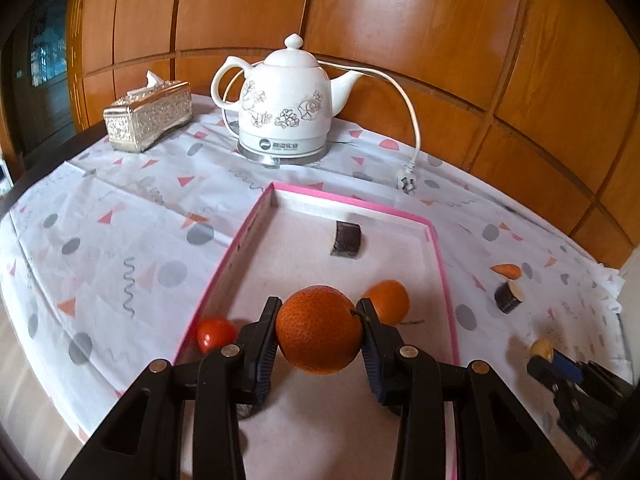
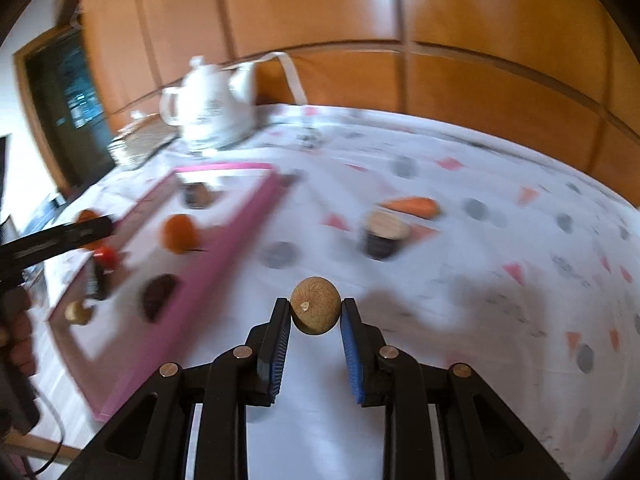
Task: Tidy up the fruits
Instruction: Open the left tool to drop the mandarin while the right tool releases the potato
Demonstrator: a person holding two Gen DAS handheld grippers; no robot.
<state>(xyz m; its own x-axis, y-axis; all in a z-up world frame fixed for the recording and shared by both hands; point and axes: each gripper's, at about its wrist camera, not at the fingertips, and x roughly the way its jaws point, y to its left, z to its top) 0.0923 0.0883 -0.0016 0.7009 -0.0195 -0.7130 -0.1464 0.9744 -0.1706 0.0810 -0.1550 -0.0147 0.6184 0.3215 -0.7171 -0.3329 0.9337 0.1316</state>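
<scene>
Two oranges (image 1: 319,329), one tomato (image 1: 215,333), one carrot piece (image 1: 507,270), one kettle (image 1: 286,100), one tissue box (image 1: 148,119).

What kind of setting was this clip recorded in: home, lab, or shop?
Most likely a home, perhaps a dining room. A white floral electric kettle and an ornate tissue box stand on a table under a patterned tablecloth, with glossy wood wall panelling behind.

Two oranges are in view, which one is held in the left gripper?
The larger orange, clamped in the left gripper; the smaller orange lies free in the pink tray.
</scene>
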